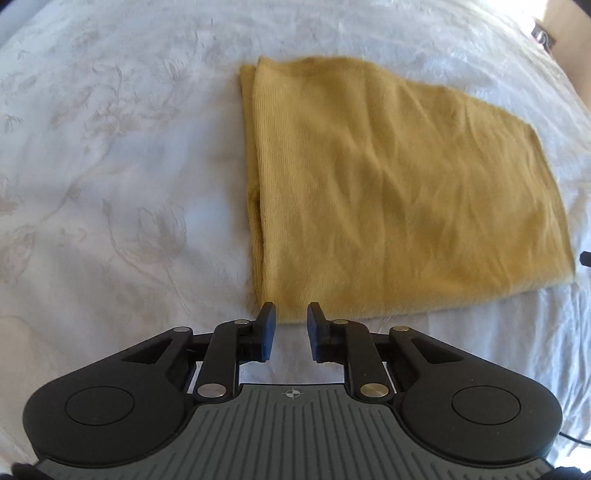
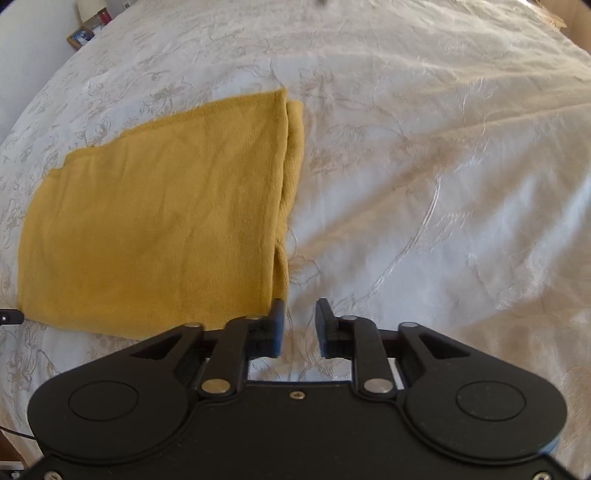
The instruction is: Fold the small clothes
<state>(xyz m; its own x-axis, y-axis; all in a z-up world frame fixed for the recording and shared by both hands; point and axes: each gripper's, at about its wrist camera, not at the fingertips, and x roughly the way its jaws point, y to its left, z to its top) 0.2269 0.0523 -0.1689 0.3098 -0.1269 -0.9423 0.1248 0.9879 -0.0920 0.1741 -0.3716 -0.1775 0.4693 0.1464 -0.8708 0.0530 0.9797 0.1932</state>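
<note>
A mustard-yellow knit garment lies folded flat on the white flowered bedspread, with its layered edges stacked along its left side in the left wrist view. My left gripper hovers at the garment's near left corner, jaws open with a gap and nothing pinched. The right wrist view shows the same garment on the bedspread, its layered edges on the right. At the near right corner stands my right gripper, open, with only bedspread between its fingers.
A small framed picture and a lamp base stand beyond the bed's far left corner. A brown surface shows at the far right. A dark piece pokes in at the right edge of the left wrist view.
</note>
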